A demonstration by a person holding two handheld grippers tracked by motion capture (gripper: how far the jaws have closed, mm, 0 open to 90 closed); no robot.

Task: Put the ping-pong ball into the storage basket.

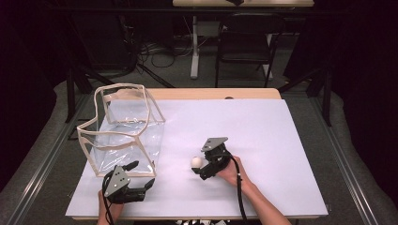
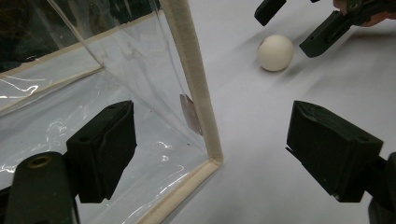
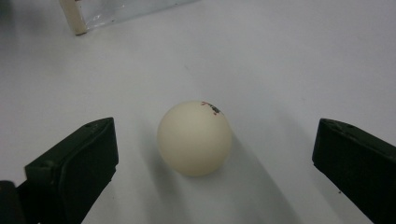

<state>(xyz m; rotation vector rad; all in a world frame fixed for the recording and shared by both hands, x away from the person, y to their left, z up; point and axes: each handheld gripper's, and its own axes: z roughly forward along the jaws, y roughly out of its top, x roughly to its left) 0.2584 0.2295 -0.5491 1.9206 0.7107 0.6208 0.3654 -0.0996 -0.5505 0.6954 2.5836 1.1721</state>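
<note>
Right gripper (image 3: 215,163) fingers wide around ball (image 3: 194,138).

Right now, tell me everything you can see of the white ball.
The white ball is small, round, smooth and matte, plastic by its look, cream-white with a small dark and reddish mark near its top. It rests on the white table cover, apart from the clear bag. The right gripper has its open jaws on either side of it, not touching.

small white ball (image 3: 194,138), resting on table, beside clear bag (image 1: 123,131)
</note>
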